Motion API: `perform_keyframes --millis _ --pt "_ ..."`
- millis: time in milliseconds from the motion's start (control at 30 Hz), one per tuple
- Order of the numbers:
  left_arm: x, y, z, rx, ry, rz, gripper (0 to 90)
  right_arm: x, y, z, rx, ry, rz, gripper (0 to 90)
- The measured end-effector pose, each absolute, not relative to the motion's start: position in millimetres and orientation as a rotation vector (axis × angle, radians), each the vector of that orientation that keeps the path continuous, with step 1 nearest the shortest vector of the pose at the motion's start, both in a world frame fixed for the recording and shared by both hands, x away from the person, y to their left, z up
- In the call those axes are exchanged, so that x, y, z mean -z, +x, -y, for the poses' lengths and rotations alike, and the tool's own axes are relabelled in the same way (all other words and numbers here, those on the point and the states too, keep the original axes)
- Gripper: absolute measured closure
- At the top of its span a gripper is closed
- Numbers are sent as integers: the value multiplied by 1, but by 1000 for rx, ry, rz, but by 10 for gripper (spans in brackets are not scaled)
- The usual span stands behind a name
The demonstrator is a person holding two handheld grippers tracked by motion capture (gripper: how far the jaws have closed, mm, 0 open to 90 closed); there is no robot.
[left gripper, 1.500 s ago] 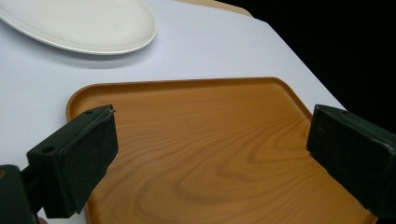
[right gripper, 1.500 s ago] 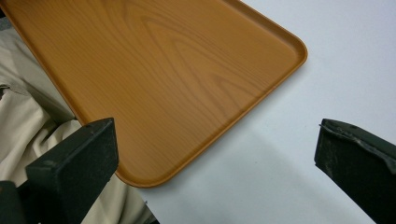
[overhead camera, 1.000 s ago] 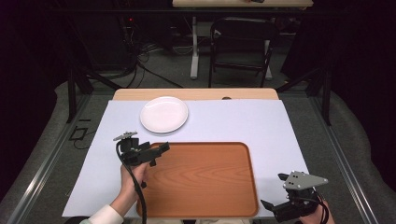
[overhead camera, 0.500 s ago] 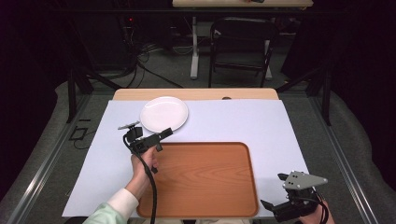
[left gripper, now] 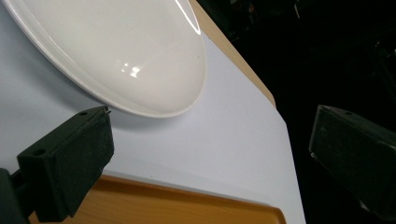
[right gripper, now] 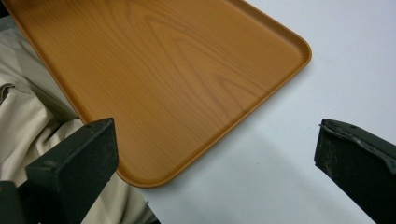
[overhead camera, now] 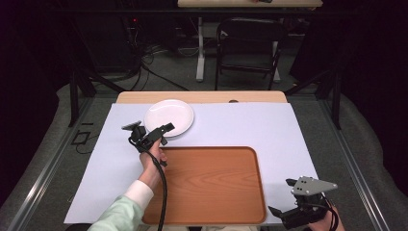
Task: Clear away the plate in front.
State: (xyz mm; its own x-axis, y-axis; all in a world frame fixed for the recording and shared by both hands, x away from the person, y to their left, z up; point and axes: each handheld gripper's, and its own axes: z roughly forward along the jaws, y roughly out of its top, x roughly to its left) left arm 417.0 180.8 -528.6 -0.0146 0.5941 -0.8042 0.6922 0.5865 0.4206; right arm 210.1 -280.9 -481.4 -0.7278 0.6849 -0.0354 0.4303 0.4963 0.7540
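Jaws spread and empty on both: left gripper [overhead camera: 166, 129] poised at the near rim of the white plate [overhead camera: 169, 117], right gripper [overhead camera: 284, 211] idle by the bare wooden tray [overhead camera: 211, 183] on the tabletop; seemingly nothing grasped or moved yet.

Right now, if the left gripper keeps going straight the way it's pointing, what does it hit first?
Most likely the near rim of the white plate: the left gripper points at it with open fingers, just short of touching. Its height above the paper is hard to judge.
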Motion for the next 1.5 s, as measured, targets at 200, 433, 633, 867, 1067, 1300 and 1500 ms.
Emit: perform_keyframes --millis 200,433,633,867,1067,1300,1500 --pt "537 426 -182 125 1002 -1748 0 481 210 281 -1082 935 -2414 0" --pt "546 433 -186 127 938 -1783 0 481 210 281 -1085 931 -2416 0" --pt "551 439 -192 129 918 -1806 0 482 210 281 -1088 927 -2418 0" --pt "556 445 -196 126 908 -1828 11 481 210 281 -1088 927 -2421 0" --pt "562 450 -198 145 891 -1844 16 481 210 281 -1089 926 -2423 0" --pt "565 456 -198 161 860 -1839 33 482 211 281 -1091 925 -2422 0" --pt "568 459 -195 160 827 -1849 95 482 211 281 -1091 924 -2424 0"
